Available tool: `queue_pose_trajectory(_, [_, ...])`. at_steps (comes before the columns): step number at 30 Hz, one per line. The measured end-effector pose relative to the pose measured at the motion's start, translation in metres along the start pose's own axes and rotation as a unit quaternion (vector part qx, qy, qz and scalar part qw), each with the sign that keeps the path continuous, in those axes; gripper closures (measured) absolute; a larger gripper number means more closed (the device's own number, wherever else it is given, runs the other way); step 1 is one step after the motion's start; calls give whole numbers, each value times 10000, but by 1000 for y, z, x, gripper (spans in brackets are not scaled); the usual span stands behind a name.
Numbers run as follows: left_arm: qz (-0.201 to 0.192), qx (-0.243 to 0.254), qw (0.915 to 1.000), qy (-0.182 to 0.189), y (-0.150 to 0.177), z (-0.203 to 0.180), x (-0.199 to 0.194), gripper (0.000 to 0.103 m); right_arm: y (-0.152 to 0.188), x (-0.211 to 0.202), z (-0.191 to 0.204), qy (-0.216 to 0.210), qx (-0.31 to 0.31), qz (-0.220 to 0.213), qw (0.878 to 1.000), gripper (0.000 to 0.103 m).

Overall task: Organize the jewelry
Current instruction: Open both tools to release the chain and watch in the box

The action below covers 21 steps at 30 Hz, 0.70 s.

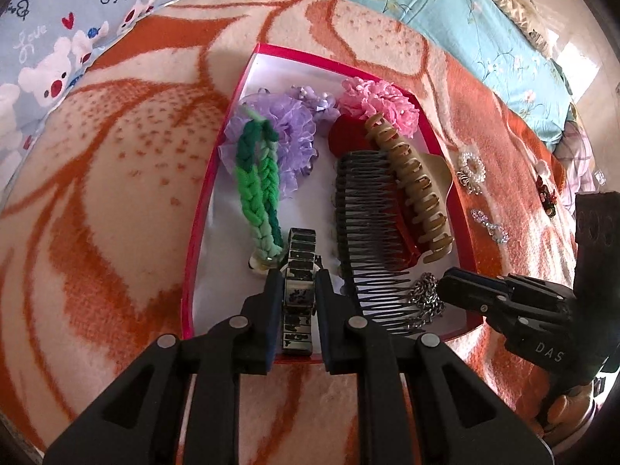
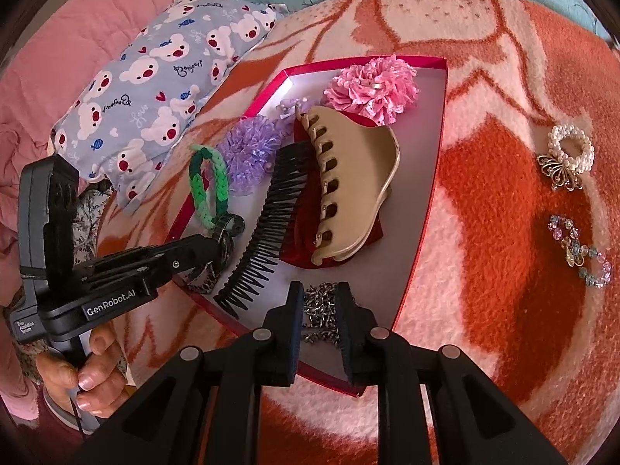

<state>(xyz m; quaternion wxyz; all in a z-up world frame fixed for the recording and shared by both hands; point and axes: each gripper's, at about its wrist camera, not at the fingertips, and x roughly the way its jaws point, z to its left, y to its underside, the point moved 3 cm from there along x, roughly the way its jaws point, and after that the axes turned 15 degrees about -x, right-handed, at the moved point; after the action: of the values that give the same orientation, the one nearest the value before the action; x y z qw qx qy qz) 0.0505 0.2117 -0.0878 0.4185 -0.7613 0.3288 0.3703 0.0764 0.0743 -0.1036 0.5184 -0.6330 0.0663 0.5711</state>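
Now the left gripper [image 1: 297, 283] has its jaws clenched on a worn black-and-cream metal link watch [image 1: 300, 267]. The watch band runs along the fingers, pointing away from the camera, over the near-left part of the shallow red cardboard box [image 1: 201, 209] with white floor. The right gripper [image 2: 319, 302] has its jaws nearly closed around a heap of silver metal chain [image 2: 319, 306] that lies at the near corner of the box; whether the pads still press on it I cannot tell.

Inside the box lie a green braided cord bracelet [image 1: 257, 182], a black plastic comb [image 1: 364, 228] with long teeth, a beige plastic claw clip [image 2: 352, 178] on dark red velvet, a purple ruffled fabric flower [image 1: 286, 139] and a pink one [image 2: 372, 87].

Only the right wrist view shows the hand [image 2: 89, 376] on the left handle, and clearly the pearl bead ring with a metal butterfly [image 2: 567, 157] and the clear bead bracelet [image 2: 581, 252] on the fuzzy orange-and-cream blanket [image 2: 503, 213].
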Motion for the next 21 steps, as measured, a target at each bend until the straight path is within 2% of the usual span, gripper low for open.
queue_pose_trajectory(11, [31,-12,10000,-33,0,1,1,89,0,3,3,-23,-2,38,10000,84])
queue_pose_trajectory(17, [37,36,10000,-36,2,-2,-4,88,-1,-16,9,-39,-63,-121,9999,83])
queue_pose_trajectory(18, [29,34,10000,-38,2,-3,-6,86,-1,-20,10,-32,-72,-156,9998,82])
queue_pose_trajectory(19, [26,29,10000,-22,2,-4,-8,79,-1,-25,10,-19,-83,-194,9998,80])
queue_pose_trajectory(20, [8,16,10000,-16,3,-4,-10,68,0,-30,11,-1,-91,-240,9997,72])
queue_pose_trajectory(21, [-42,1,10000,-32,3,-4,-15,62,1,-34,10,29,-86,-277,9996,62])
